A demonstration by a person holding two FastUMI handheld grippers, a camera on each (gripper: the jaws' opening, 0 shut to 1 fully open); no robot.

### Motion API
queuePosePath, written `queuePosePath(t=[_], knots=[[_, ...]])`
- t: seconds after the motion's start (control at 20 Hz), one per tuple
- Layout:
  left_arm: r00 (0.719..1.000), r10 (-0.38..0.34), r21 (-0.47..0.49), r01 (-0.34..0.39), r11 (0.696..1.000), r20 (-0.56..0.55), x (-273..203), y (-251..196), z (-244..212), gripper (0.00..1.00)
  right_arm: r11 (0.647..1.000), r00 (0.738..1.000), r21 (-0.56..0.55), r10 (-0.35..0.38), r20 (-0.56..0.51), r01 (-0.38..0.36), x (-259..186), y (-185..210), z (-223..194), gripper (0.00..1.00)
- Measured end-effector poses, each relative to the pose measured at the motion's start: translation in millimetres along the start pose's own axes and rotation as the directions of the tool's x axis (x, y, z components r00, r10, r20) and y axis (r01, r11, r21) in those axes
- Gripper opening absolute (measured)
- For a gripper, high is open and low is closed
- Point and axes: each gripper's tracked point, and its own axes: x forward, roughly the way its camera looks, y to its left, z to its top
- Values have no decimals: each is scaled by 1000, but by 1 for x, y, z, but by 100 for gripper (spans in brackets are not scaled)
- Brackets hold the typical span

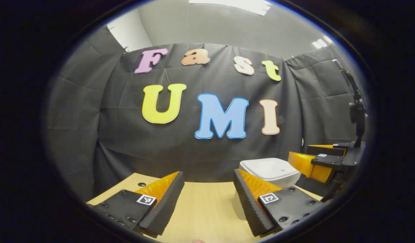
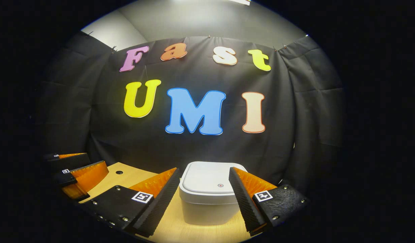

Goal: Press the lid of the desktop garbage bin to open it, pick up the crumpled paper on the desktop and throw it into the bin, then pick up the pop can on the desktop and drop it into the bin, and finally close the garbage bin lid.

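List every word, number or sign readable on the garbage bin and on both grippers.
Garbage bin lid: one small round mark, too small to read; no words.
Left gripper: a square patterned tag on each finger; no words or numbers.
Right gripper: the same kind of tags; no words or numbers.

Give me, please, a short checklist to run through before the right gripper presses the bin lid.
1. Lid down on bin: ok.
2. Right gripper open, nothing between fingers: ok.
3. Bin straight ahead of right gripper, between its fingers in the right gripper view: ok.
4. Left gripper open and off to the side, on the bin's left: ok.
5. Paper and can positions: cannot tell.
6. Table bare ahead of left gripper: ok.
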Motion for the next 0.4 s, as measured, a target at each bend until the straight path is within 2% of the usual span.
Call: queuePosePath(t=[0.4], knots=[[1000,22,22,-23,1000,20,-4,-3,5,95,1000,1000,-9,6,29,-6,-6,-6,1,94]])
